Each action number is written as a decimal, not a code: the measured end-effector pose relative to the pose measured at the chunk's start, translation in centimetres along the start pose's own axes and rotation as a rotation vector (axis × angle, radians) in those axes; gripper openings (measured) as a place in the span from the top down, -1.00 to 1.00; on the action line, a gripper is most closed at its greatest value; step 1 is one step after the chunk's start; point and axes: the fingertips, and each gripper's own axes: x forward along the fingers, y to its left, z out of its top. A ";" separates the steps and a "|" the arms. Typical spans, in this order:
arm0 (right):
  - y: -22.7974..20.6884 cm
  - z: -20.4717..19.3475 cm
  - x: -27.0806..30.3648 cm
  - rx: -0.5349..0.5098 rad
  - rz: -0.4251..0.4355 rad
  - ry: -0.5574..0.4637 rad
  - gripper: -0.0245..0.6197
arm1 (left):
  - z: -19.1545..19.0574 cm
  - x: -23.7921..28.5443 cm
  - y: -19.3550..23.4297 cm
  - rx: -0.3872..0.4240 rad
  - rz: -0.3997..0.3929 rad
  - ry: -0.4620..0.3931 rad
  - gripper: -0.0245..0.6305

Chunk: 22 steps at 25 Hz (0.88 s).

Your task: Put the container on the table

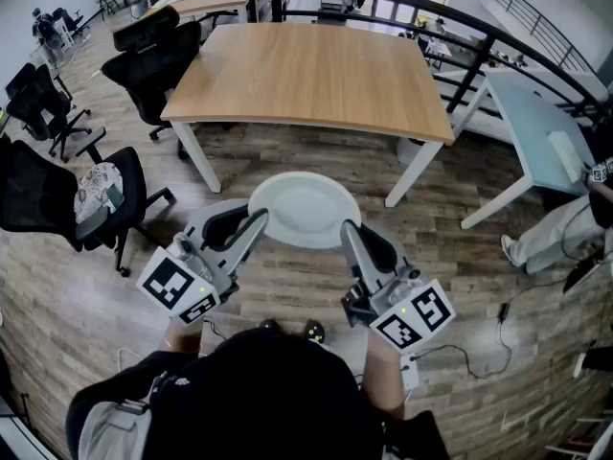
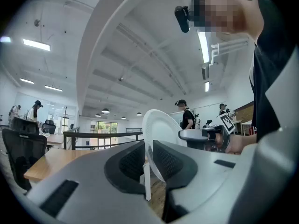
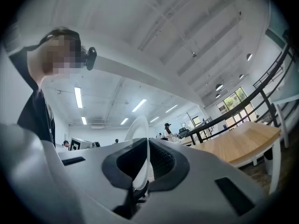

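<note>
The container (image 1: 305,209) you carry is a shallow round white dish, and its inside shows only its own plain white surface. You hold it by two opposite sides of the rim. Your left tool (image 1: 257,221) is clenched on the rim at the dish's left side, and in the left gripper view the thin white edge runs straight between the ribbed pads. Your right tool (image 1: 351,234) is clamped on the rim at the right side, the edge pinched between its pads in the same way.

The dish hangs between the two tools over the wooden floor (image 1: 287,300), in front of your body and short of the worktop (image 1: 306,75). The worktop's curved near edge lies beyond the dish, apart from it, with one white leg (image 1: 196,156) to the left and another to the right. Its broad light-wood top stretches away from you towards a dark railing (image 1: 431,8) at the back. Black chairs (image 1: 153,60) stand off the worktop's left side, and a pale desk (image 1: 536,127) stands off its right side.
</note>
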 end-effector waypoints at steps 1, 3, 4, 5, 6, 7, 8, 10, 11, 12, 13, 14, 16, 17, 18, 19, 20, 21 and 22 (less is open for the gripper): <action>0.0 0.0 0.0 -0.002 0.001 0.000 0.85 | 0.0 0.0 0.0 -0.001 0.004 0.000 0.74; 0.0 0.1 0.0 -0.006 0.003 0.000 0.85 | 0.1 -0.1 -0.1 -0.004 0.012 0.000 0.74; 0.0 0.2 0.0 -0.006 0.003 -0.001 0.85 | 0.2 -0.1 -0.1 -0.004 0.017 0.000 0.74; -0.2 0.2 0.0 -0.004 0.003 -0.003 0.85 | 0.2 0.0 -0.2 -0.002 0.021 0.001 0.74; -0.3 0.2 -0.1 0.001 0.003 -0.004 0.85 | 0.2 0.1 -0.3 0.000 0.024 0.003 0.74; -0.5 0.2 -0.1 0.007 0.004 -0.005 0.85 | 0.2 0.2 -0.4 0.003 0.027 0.005 0.74; -0.7 0.3 -0.2 0.013 0.005 -0.006 0.85 | 0.3 0.3 -0.6 0.005 0.029 0.007 0.74; -1.0 0.5 -0.5 0.018 0.006 -0.006 0.85 | 0.3 0.7 -0.9 0.008 0.030 0.010 0.74; -1.3 0.7 -0.7 0.017 0.006 -0.006 0.85 | 0.4 0.9 -1.2 0.010 0.029 0.010 0.74; -1.5 0.8 -0.9 0.017 0.006 -0.008 0.85 | 0.4 1.2 -1.4 0.013 0.029 0.011 0.74; -1.8 1.0 -1.2 0.017 0.006 -0.011 0.85 | 0.5 1.5 -1.7 0.017 0.028 0.011 0.74; -2.2 1.2 -1.5 0.017 0.007 -0.013 0.85 | 0.5 2.0 -2.0 0.021 0.028 0.010 0.74; -3.0 1.8 -2.1 0.017 0.007 -0.018 0.85 | 0.6 2.9 -2.5 0.026 0.029 0.008 0.74; -3.4 2.1 -2.3 0.015 0.006 -0.020 0.85 | 0.7 3.5 -2.7 0.027 0.028 0.006 0.74; -3.8 2.4 -2.7 0.011 0.005 -0.020 0.85 | 0.7 4.1 -3.0 0.027 0.025 0.003 0.74; -4.3 2.7 -3.1 0.007 0.001 -0.020 0.85 | 0.7 4.7 -3.3 0.026 0.022 0.000 0.74; -4.8 3.0 -3.6 0.003 -0.004 -0.019 0.85 | 0.7 5.4 -3.7 0.024 0.017 -0.003 0.74; -5.3 3.2 -4.1 -0.001 -0.009 -0.018 0.85 | 0.6 6.0 -4.2 0.022 0.011 -0.004 0.74; -5.7 3.5 -4.6 -0.002 -0.016 -0.018 0.85 | 0.5 6.6 -4.7 0.022 0.006 -0.005 0.74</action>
